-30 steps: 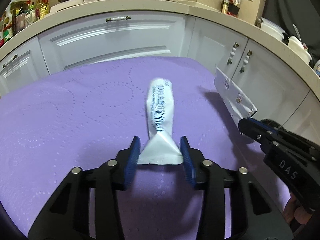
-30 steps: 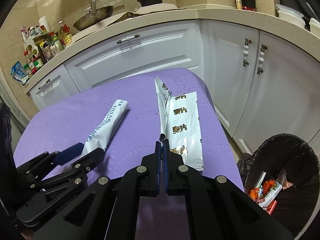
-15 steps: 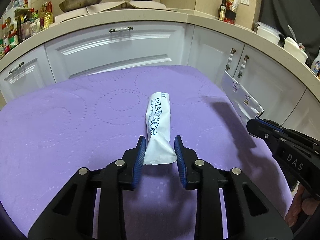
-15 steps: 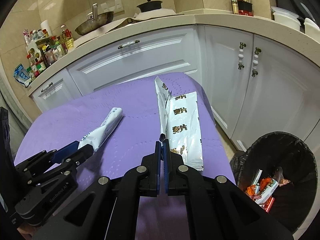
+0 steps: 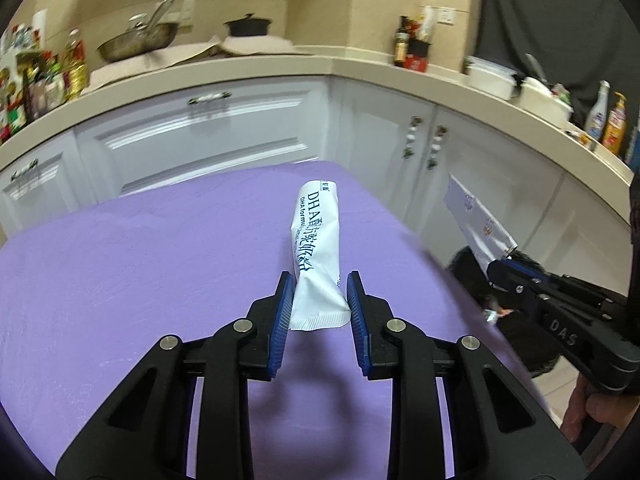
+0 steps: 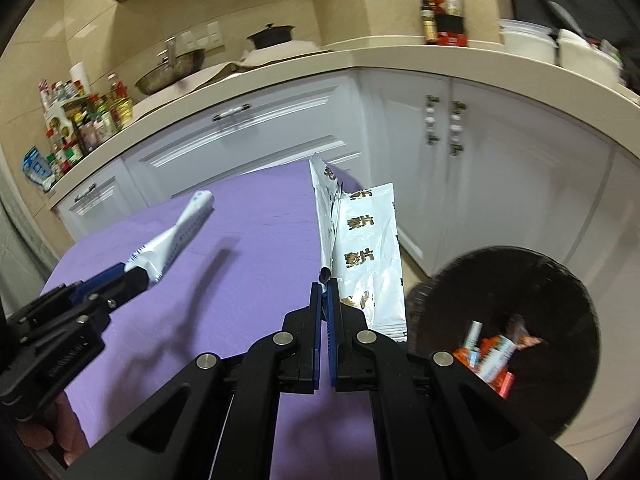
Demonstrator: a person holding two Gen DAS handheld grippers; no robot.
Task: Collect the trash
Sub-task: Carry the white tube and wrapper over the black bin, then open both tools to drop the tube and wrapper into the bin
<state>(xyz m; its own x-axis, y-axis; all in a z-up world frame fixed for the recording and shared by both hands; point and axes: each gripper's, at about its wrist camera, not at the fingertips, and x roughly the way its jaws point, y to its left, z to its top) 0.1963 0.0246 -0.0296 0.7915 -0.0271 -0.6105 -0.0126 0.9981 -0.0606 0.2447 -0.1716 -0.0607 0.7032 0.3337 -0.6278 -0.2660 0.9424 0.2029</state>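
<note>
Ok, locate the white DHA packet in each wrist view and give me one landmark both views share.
Left wrist view: the white DHA packet stands at centre, its lower end between the left gripper's blue pads.
Right wrist view: the packet is at left, sticking out of that gripper.
Shared landmark: the purple tablecloth.

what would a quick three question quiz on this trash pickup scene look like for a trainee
1. True or false: the left gripper holds the white DHA sachet.
2. The right gripper is shut on: A) a bottle B) the silver packet C) nothing.
3. Fill in: wrappers already lie in the black ____.

Key: 1 true; 2 B; 3 bin.
</note>
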